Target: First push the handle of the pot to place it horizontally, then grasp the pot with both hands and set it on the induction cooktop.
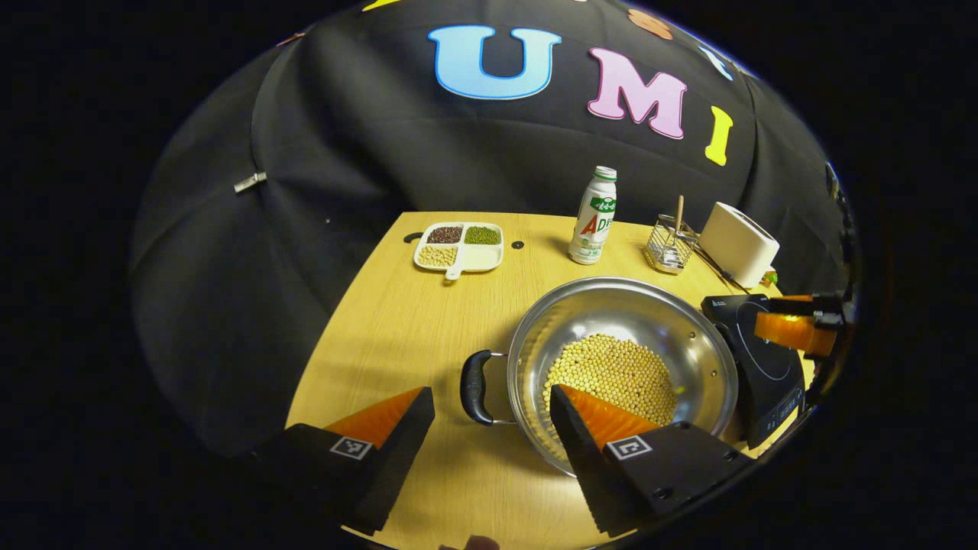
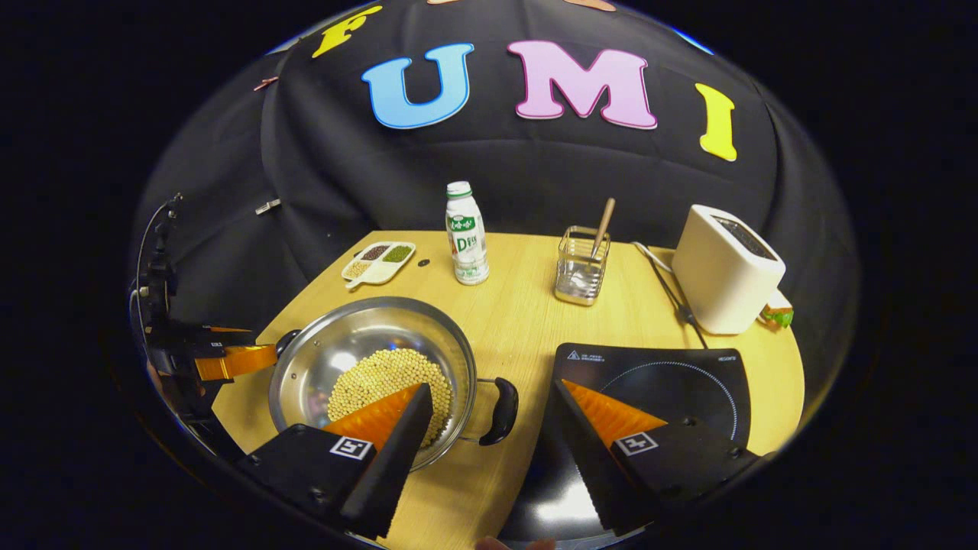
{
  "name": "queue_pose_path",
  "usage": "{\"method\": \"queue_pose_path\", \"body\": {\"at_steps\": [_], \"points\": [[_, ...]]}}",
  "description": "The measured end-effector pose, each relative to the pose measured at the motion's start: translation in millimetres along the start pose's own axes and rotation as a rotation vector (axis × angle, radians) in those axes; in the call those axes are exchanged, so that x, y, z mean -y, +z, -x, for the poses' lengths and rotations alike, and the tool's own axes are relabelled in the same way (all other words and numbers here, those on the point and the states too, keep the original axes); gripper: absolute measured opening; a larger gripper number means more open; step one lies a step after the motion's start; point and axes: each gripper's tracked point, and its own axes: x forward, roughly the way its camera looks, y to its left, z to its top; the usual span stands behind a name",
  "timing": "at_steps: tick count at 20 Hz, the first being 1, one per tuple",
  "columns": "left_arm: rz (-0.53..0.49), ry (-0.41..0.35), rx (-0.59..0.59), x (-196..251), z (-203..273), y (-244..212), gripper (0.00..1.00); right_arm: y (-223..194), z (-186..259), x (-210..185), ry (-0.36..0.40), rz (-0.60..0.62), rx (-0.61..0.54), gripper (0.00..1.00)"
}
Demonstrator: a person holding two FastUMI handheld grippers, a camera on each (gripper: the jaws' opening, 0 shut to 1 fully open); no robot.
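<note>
1. Left gripper view: my left gripper [image 1: 489, 416] is spread wide with nothing in it, and the pot's left handle [image 1: 474, 387] sits in the gap between its two fingers, just ahead of the tips.
2. The pot [image 1: 691, 336], steel with a heap of yellow beans [image 1: 611, 372] in it, stands on the wooden table [image 1: 397, 321], just beside the black cooktop [image 1: 752, 359], which lies to its right.
3. In the right gripper view my right gripper [image 2: 489, 405] is likewise parted and empty, and the pot's right handle [image 2: 500, 410] lies between its fingers, with the cooktop [image 2: 688, 382] behind the right finger.
4. So each gripper lines up with its own handle: left gripper on the left handle, right gripper on the right one, which is the side nearer the cooktop.
5. The two handles seem to lie along a line running left to right across the table, so I judge the handle step done and the two-handed grasp next.
6. The lift must then carry the pot sideways to my right, level enough to keep the beans in.
</note>
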Motion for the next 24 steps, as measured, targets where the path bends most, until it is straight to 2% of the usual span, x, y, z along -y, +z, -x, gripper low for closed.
{"method": "queue_pose_path", "body": {"at_steps": [6,13,14,15,17,18,19,21,24], "points": [[-0.03,-0.041,-0.074,4,-45,-7,0.95,-23,-34,-6,0.014,-0.017,-0.076,0.99],[-0.053,-0.024,-0.129,0,-74,-14,0.94,-47,-68,-11,0.017,-0.04,-0.166,0.95],[-0.045,-0.02,-0.141,0,-76,-16,0.92,-49,-70,-10,0.011,-0.042,-0.172,0.93],[-0.039,-0.011,-0.146,-1,-77,-18,0.82,-50,-74,-8,0.001,-0.045,-0.171,0.9],[-0.024,0.001,-0.148,-4,-79,-20,0.71,-51,-78,-1,-0.03,-0.045,-0.18,0.81],[-0.019,0.002,-0.152,-3,-77,-22,0.69,-54,-75,-2,-0.029,-0.055,-0.19,0.71],[-0.028,0.002,-0.158,-3,-78,-25,0.69,-50,-75,0,-0.033,-0.064,-0.191,0.67],[-0.054,0.003,-0.155,-4,-77,-25,0.66,-53,-78,-1,-0.041,-0.082,-0.194,0.6],[-0.017,-0.002,-0.147,-2,-74,-23,0.6,-57,-75,-1,-0.038,-0.086,-0.22,0.54]]}}
